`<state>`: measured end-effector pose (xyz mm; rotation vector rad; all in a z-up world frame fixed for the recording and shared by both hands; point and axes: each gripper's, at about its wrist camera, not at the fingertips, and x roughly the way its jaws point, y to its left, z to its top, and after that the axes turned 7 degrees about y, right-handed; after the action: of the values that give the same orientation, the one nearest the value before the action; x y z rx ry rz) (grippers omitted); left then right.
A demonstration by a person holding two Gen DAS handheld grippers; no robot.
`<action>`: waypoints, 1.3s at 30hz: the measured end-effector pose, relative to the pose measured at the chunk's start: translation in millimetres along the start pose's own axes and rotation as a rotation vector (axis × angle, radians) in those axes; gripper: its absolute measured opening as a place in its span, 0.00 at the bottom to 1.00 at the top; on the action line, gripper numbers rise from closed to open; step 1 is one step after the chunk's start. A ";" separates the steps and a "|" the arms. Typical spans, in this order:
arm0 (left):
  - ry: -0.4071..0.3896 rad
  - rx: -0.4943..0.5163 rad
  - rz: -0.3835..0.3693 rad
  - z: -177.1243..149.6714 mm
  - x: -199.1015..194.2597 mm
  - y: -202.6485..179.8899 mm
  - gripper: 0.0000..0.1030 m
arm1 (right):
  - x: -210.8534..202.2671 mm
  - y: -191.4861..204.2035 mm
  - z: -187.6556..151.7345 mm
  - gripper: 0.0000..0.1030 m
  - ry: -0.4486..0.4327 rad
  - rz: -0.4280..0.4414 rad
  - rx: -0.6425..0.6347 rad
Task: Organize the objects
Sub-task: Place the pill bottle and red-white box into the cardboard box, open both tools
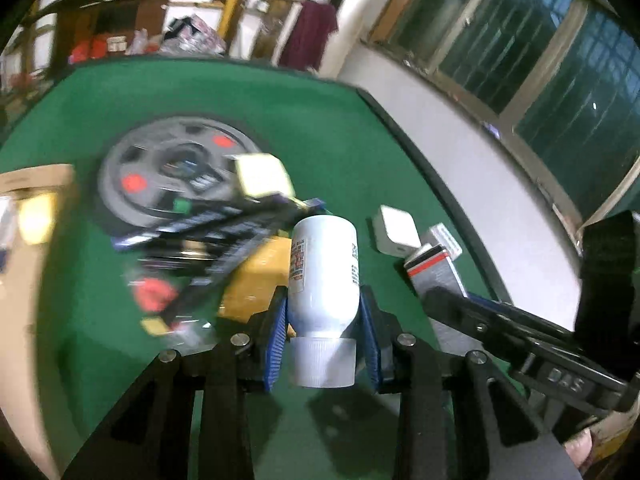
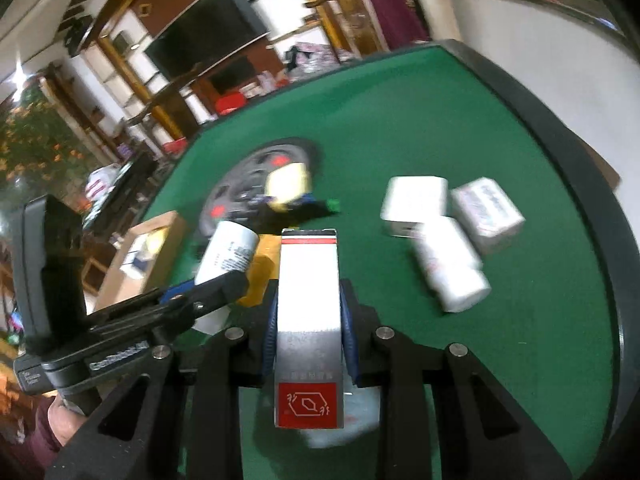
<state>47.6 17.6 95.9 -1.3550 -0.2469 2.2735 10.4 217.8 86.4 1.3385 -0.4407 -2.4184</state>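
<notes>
My left gripper (image 1: 323, 312) is shut on a white bottle (image 1: 324, 268), cap toward the camera, held above the green table (image 1: 340, 128). My right gripper (image 2: 308, 312) is shut on a silver box with red ends (image 2: 308, 312). The box also shows in the left wrist view (image 1: 434, 272), at the right. The white bottle also shows in the right wrist view (image 2: 228, 256), at the left. A white box (image 2: 414, 204), a grey-white box (image 2: 488, 212) and a lying white bottle (image 2: 450, 268) rest on the table to the right.
A round grey centre panel (image 1: 160, 176) with red dots sits mid-table. A yellow box (image 1: 256, 276), a pale yellow cube (image 1: 262, 178), dark blurred items (image 1: 208, 236) and a red item (image 1: 154, 294) lie around it. A cardboard box (image 2: 140, 256) stands at the left. The table's black rim (image 2: 560, 152) curves along the right.
</notes>
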 end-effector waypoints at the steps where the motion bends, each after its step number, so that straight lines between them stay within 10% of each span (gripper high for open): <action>1: -0.015 -0.015 0.008 -0.9 -14.3 13.7 0.28 | 2.6 14.7 0.1 0.24 0.009 0.013 -0.022; 17: -0.089 -0.269 0.337 -3.1 -97.4 246.9 0.28 | 124.6 209.7 13.4 0.24 0.201 0.179 -0.189; 39: -0.012 -0.341 0.306 25.1 -57.5 313.4 0.28 | 232.6 259.3 50.1 0.24 0.206 -0.069 -0.079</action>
<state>-47.9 -280.6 31.9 -1.6447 -0.4781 2.5786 -110.9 -110.2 47.6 1.5708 -0.2454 -2.2935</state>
